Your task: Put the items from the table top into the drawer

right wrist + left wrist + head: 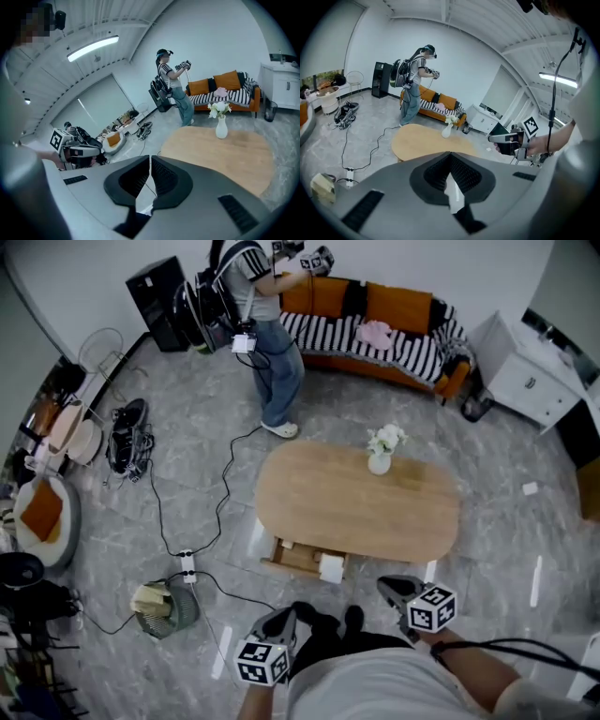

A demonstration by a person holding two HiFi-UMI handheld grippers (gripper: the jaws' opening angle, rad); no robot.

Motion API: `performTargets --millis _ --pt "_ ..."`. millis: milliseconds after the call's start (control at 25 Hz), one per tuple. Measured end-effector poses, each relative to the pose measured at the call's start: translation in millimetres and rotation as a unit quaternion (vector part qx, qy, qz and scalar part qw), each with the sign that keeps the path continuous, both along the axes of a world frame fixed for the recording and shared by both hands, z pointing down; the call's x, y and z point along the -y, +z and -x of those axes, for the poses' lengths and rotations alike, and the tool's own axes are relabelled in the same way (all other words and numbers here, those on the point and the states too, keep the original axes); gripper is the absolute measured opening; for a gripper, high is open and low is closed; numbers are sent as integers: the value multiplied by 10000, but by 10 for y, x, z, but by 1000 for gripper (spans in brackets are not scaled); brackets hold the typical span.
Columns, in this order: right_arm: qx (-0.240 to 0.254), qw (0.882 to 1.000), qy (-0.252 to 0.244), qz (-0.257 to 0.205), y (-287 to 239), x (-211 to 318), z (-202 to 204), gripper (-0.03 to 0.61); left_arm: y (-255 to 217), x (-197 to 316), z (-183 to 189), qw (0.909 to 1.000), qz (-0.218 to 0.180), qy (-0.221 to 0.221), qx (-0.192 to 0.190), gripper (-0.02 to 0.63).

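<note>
Head view: the vase (pixel 379 462) stands upright near the far edge of the oval wooden table (pixel 356 512), its long axis vertical and its flowers pointing up. At the near edge the drawer (pixel 292 557) is open, with a white roll (pixel 331 568) at its right end. The left gripper (pixel 450 153) and right gripper (pixel 150 157) are clenched on nothing. Beyond the table are a grey floor (pixel 187 474), a striped sofa (pixel 375 334) and a person (pixel 267 343).

Tan wooden table (pixel 337 507), white vase (pixel 379 463), orange sofa (pixel 398 306), black-and-white striped throw (pixel 412 351), grey marbled floor (pixel 187 484)
</note>
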State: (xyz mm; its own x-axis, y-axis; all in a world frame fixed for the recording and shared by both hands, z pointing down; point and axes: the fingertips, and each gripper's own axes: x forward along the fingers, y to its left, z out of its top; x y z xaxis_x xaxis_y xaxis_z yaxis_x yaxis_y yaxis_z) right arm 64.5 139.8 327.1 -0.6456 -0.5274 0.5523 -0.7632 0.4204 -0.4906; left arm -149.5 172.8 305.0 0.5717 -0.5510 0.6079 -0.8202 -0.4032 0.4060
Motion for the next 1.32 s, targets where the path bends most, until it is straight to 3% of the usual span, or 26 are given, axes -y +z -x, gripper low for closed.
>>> performTargets --millis 240,560,1320 --pt "73 9996 20 -280 -191 -138 -165 38 -199 -124 -128 9991 -339 -245 38 0" --pt "210 9989 49 -425 -346 -107 -178 35 -373 -94 -27 9970 -559 -534 53 1" --pt "198 9978 244 -590 -398 -51 -30 35 -412 -11 217 9967 -709 -365 167 0"
